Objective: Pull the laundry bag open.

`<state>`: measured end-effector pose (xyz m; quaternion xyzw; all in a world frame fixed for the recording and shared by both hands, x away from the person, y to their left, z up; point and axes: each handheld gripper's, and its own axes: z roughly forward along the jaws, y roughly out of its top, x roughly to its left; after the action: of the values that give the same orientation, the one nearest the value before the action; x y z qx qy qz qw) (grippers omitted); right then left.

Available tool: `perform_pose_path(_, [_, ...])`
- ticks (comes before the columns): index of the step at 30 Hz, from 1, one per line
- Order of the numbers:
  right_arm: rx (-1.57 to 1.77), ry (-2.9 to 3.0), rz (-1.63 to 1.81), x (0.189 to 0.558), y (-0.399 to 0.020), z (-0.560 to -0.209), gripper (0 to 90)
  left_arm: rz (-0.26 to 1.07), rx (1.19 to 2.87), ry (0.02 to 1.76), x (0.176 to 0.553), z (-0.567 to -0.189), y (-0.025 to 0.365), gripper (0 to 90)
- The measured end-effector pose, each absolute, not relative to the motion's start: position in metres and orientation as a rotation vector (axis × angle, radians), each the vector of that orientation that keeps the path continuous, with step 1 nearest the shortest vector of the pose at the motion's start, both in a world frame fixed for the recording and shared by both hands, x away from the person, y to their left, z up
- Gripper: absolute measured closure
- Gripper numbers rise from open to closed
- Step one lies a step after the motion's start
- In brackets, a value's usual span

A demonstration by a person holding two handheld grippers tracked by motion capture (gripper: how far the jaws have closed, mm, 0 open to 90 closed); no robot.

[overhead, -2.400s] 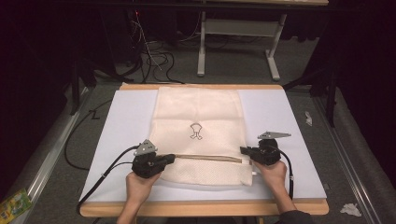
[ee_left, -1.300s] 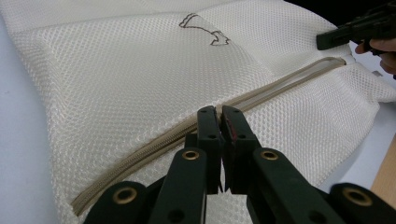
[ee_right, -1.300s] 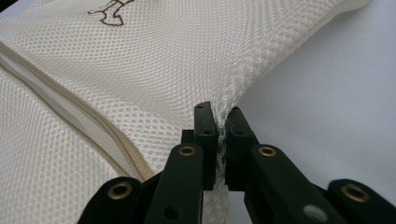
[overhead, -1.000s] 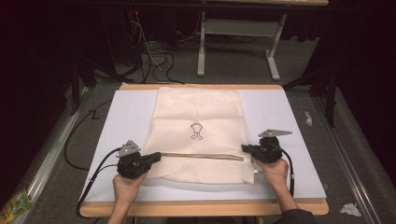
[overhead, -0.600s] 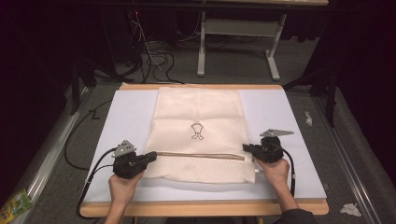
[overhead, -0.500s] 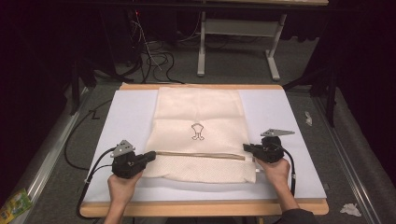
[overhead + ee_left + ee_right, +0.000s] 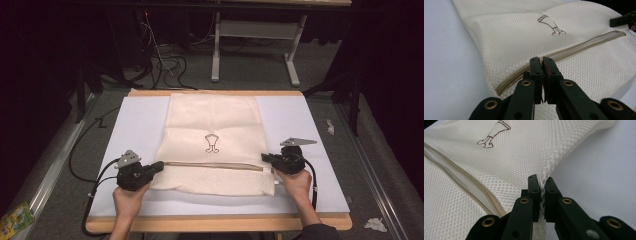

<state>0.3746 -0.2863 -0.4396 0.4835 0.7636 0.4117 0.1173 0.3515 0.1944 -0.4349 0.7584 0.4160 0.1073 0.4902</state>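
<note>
The cream mesh zippered laundry bag is being gripped by both closed tongs, left at the zip end, right at the edge; even tension is being advised.

High view from above; gripper views close along opposite edges, sharing the mesh bag

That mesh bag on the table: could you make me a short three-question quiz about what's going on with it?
1. True or false: the zipper on the mesh bag runs across it from side to side.
2. What does the right hand-held gripper pinch?
3. Which hand-held gripper is shut at the zipper's end: left or right?

Key
1. True.
2. The bag's edge.
3. Left.
</note>
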Motion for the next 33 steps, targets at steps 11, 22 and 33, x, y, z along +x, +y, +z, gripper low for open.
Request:
perform_pose_path(11, [1.404, 2.216, 1.206, 0.374, -0.290, -0.437, 87.6, 0.273, 1.841, 1.015, 0.352, -0.434, 0.198, 87.2])
perform_pose_path(22, [1.425, 2.185, 1.219, 0.374, -0.301, -0.432, 87.6, 0.292, 1.837, 1.019, 0.352, -0.430, 0.200, 87.2])
perform_pose_path(33, [1.424, 2.178, 1.211, 0.375, -0.305, -0.431, 87.9, 0.302, 1.846, 1.023, 0.353, -0.428, 0.204, 87.3])
